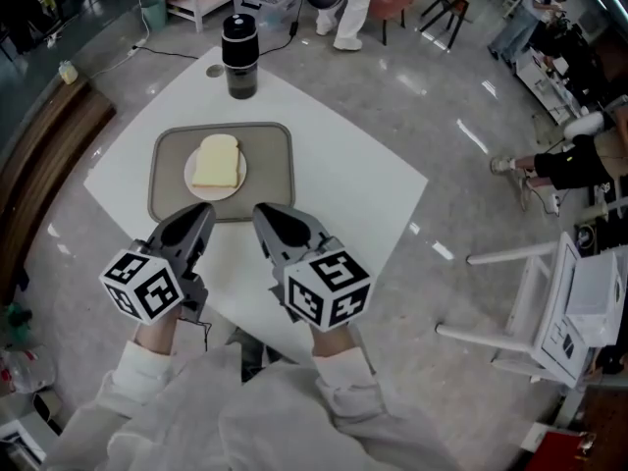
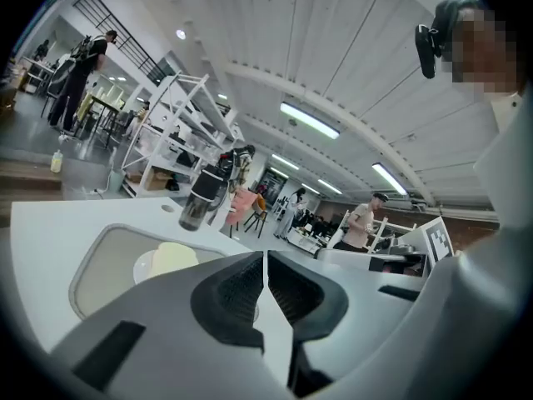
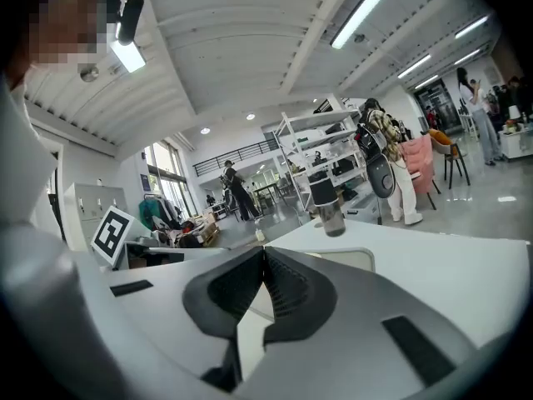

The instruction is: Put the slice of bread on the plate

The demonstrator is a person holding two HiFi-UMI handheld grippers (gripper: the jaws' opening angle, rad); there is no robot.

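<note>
A pale slice of bread (image 1: 217, 161) lies on a small white plate (image 1: 191, 182), which sits on a grey tray (image 1: 275, 170) on the white table (image 1: 353, 189). In the left gripper view the bread (image 2: 172, 257) and tray (image 2: 104, 261) show just beyond the jaws. My left gripper (image 1: 203, 214) hovers at the tray's near edge, its jaws shut with nothing between them. My right gripper (image 1: 265, 214) is beside it, also shut and empty. In the right gripper view only the tray's corner (image 3: 354, 259) shows past the jaws.
A dark tumbler (image 1: 238, 55) stands at the table's far corner, beyond the tray. A white chair (image 1: 549, 302) is on the floor to the right. People stand and sit around the room's far side.
</note>
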